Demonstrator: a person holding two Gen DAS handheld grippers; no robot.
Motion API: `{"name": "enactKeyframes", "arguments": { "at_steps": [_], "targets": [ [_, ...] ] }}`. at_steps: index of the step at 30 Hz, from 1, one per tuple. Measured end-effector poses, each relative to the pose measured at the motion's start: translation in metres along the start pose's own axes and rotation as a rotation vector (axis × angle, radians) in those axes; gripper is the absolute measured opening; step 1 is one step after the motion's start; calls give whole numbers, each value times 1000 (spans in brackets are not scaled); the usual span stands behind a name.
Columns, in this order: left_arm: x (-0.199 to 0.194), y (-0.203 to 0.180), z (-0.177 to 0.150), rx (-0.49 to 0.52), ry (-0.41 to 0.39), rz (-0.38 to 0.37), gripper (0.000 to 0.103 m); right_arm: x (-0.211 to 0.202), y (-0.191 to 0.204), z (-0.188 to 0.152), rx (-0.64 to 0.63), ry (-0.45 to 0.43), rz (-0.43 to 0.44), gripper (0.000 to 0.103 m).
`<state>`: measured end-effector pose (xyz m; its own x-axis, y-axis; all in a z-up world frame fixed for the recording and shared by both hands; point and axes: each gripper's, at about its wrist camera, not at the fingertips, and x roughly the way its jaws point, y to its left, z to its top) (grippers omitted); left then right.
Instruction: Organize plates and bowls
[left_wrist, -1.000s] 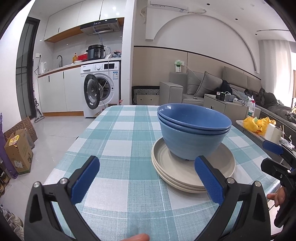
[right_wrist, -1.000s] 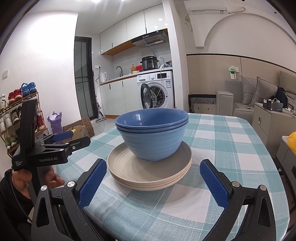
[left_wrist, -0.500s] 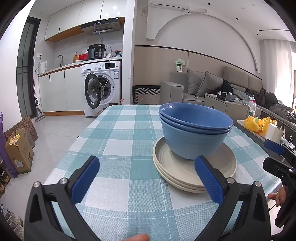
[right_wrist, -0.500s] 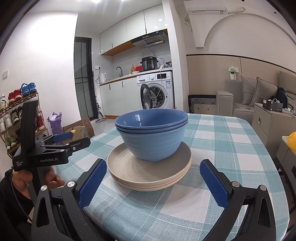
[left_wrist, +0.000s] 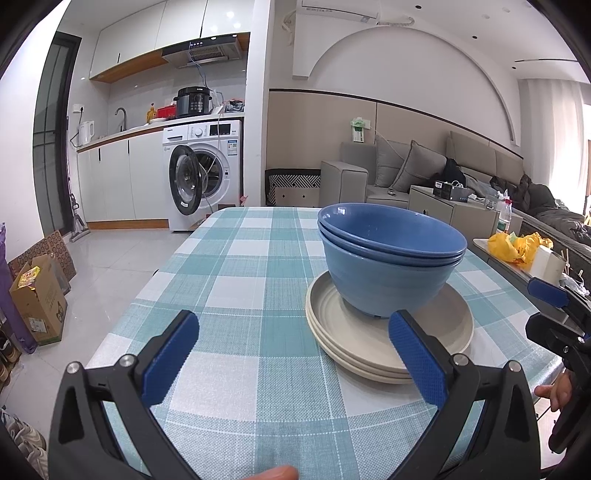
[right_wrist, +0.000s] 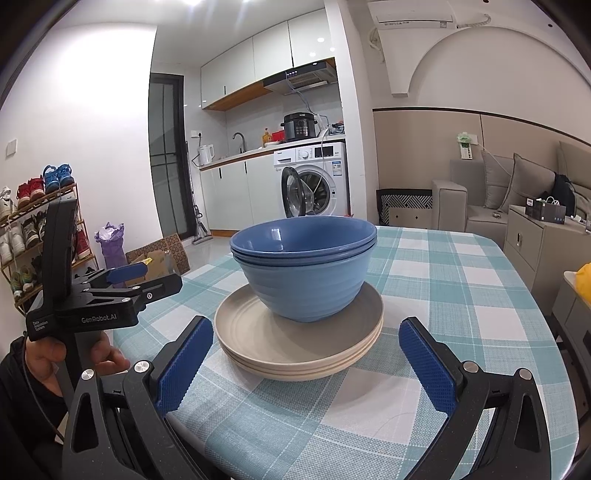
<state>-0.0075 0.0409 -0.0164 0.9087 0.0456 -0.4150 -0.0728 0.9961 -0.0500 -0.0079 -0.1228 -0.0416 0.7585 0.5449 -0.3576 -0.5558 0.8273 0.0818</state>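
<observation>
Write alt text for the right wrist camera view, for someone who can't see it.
A stack of blue bowls sits on a stack of beige plates on a table with a teal checked tablecloth, framed by the open, empty right gripper in the foreground. The left gripper, held in a hand, is at the left edge; a kitchen with a washing machine lies behind.

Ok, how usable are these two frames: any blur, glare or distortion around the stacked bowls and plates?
Left wrist view: sharp; the stacked blue bowls and beige plates are evenly lit, but fisheye bends the walls and darkens the corners. Right wrist view: also sharp, with a small ceiling-light glint inside the top bowl, a soft shadow on the top plate, and the same edge bending.
</observation>
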Motion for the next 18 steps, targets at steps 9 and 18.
{"name": "enactKeyframes", "arguments": {
  "at_steps": [9,18],
  "targets": [
    [1,0,0,1,1,-1,103,0,0,0,0,-2,-1,102],
    [0,0,0,-1,-1,-3,103,0,-1,1,-3,-6,0,102]
  ]
}}
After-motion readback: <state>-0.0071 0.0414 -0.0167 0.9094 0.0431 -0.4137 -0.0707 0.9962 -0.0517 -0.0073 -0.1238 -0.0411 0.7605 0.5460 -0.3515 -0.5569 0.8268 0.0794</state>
